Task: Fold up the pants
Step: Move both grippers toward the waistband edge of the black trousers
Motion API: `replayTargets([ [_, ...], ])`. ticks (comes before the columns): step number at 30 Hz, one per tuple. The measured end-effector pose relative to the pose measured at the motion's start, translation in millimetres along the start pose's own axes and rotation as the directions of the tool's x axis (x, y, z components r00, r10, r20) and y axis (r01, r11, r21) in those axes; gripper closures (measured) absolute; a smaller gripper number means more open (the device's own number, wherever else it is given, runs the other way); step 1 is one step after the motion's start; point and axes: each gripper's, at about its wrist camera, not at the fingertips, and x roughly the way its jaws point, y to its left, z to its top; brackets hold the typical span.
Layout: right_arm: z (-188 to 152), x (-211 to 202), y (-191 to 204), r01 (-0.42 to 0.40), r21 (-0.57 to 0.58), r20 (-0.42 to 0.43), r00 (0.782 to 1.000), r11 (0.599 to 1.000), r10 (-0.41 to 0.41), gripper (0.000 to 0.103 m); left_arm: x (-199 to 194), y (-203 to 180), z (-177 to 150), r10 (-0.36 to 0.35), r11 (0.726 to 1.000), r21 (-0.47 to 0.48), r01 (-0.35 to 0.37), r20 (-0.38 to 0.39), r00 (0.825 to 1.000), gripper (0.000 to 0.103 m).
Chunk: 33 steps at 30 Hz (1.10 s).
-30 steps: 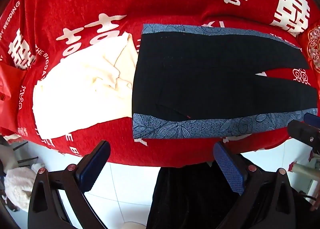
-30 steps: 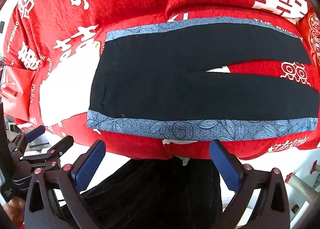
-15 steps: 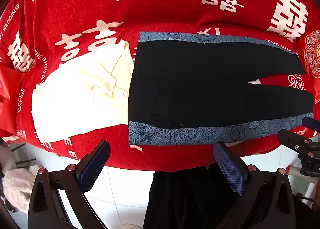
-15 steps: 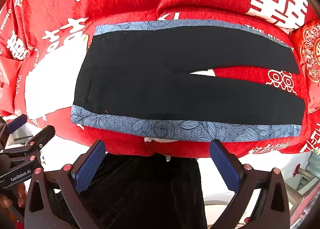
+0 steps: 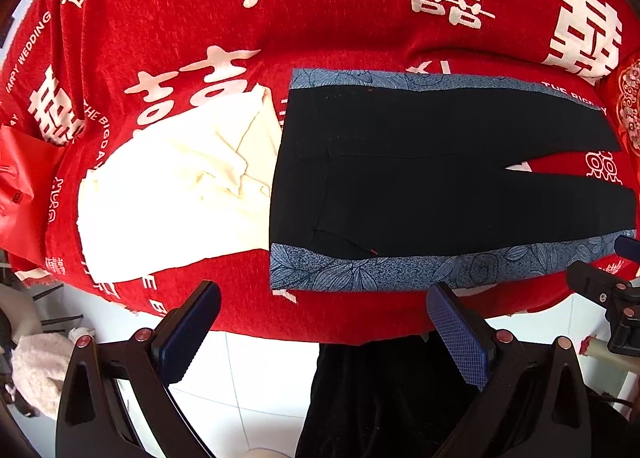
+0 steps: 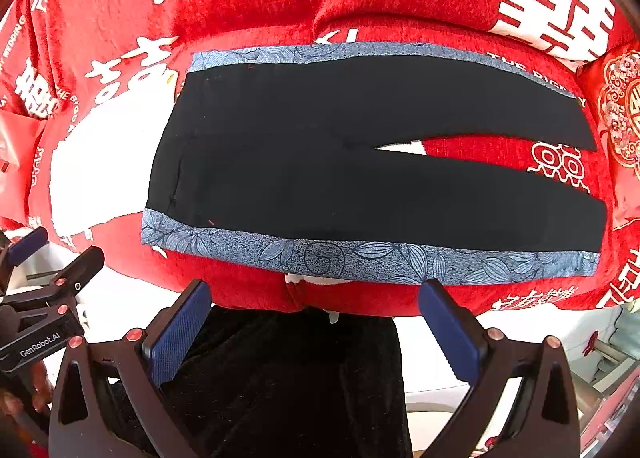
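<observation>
The left gripper (image 5: 322, 332) hangs off the near edge of the table, fingers spread wide and grasping nothing, its blue pads (image 5: 458, 334) level with the hanging hem of the red cloth (image 5: 360, 18). The right gripper (image 6: 314, 328) sits the same way just beside it, released and empty, also short of the table edge and pointed across the table. Each shows at the margin of the other's view: the right one at the right edge of the left view, the left one at the left edge of the right view.

Just past both sets of fingers lie the pants (image 6: 340, 162), flat on the red cloth with white characters. They are black with a blue leaf-patterned stripe down each outer side. Their long axis runs left to right, parallel to the near table edge: waistband to the left, the two legs pointing right and parted in a narrow V that shows red cloth between them. The near stripe lies closest to the grippers, apart from them.

A cream garment (image 5: 176, 186) lies crumpled just beside the waistband on the left; whether they touch or overlap cannot be told.
</observation>
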Motion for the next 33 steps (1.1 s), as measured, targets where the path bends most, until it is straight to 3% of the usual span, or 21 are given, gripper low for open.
replayTargets([
  [33,6.5,-1.9,-2.0,-0.005,-0.031,0.004,1.0,1.0,0.005,0.0,-3.2,-2.0,-0.9,0.034,0.999,-0.029,-0.034,0.002,0.999,0.0],
])
